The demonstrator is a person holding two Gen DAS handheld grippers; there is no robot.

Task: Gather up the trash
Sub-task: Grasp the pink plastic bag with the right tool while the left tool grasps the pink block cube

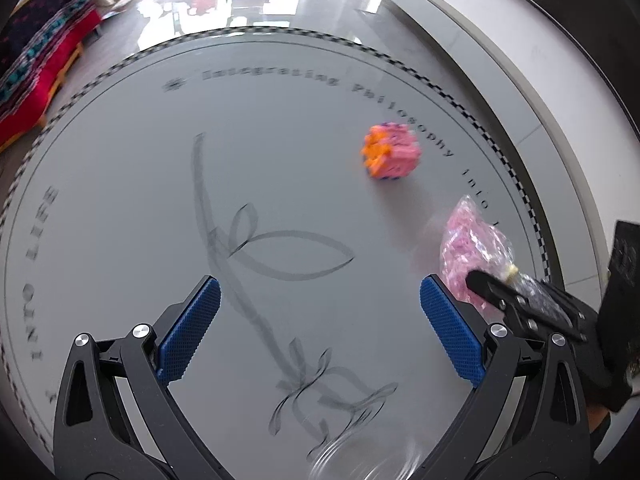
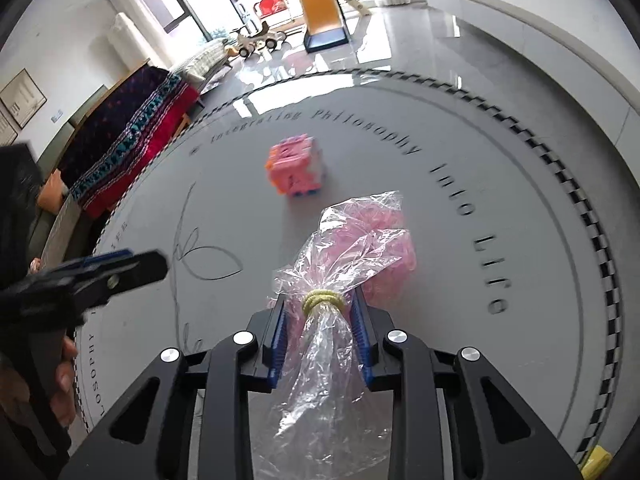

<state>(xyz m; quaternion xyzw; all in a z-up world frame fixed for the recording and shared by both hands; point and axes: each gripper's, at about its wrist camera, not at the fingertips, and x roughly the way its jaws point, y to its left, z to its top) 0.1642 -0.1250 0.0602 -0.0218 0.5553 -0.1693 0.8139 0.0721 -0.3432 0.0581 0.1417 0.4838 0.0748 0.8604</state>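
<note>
While clamped: right hand-held gripper, plastic bag.

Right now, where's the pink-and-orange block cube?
The pink-and-orange block cube sits free on the round grey table, just beyond the clear plastic bag of pink bits that the right gripper pinches at its tied neck.

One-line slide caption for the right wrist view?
Right gripper shut on the tied neck of a clear plastic bag of pink scraps on the round grey table; pink block cube beyond.
</note>
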